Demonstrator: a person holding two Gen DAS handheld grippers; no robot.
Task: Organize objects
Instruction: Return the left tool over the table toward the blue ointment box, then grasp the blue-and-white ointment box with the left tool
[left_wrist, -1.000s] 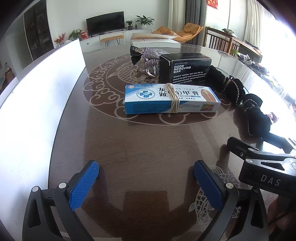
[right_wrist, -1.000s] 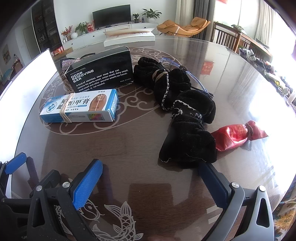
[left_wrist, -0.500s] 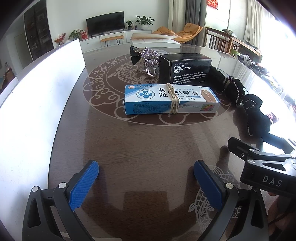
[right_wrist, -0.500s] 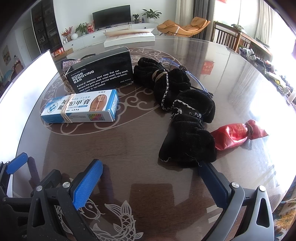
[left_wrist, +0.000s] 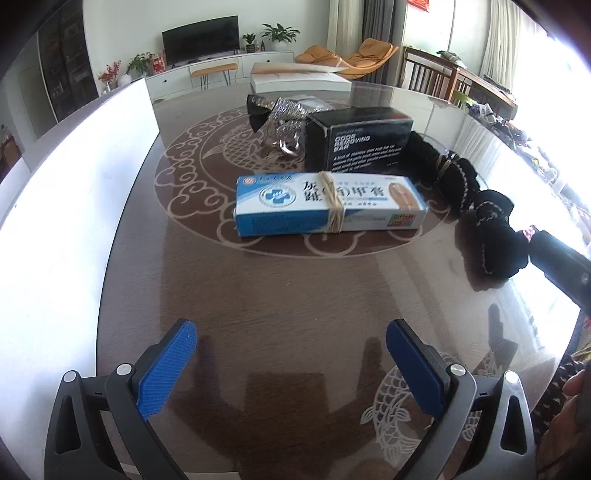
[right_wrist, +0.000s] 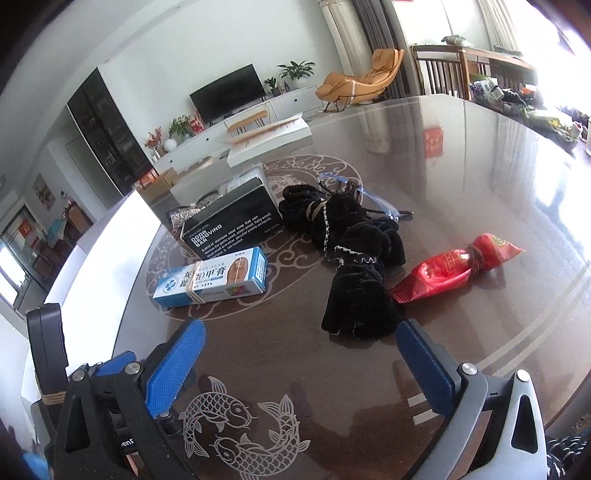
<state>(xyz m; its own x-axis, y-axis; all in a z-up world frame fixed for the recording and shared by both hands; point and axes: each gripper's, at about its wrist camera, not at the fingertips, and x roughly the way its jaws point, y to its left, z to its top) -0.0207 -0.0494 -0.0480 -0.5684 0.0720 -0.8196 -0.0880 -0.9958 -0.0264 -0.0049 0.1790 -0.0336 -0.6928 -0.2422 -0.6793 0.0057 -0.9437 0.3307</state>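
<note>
Right wrist view takes in the round table (right_wrist: 480, 177) with one blue ointment box (right_wrist: 212, 277) bound by a rubber band, one black soap-bar box (right_wrist: 232, 225) just behind it, one long black fabric bundle (right_wrist: 351, 266), one red wrapped packet (right_wrist: 454, 267) beside that, and what may be clear glasses (right_wrist: 354, 192) behind, partly hidden. The right gripper (right_wrist: 301, 347) hangs spread wide, holding nothing, near the bundle's end. The left gripper (left_wrist: 291, 354) is likewise wide and empty, well short of the ointment box (left_wrist: 328, 206).
</note>
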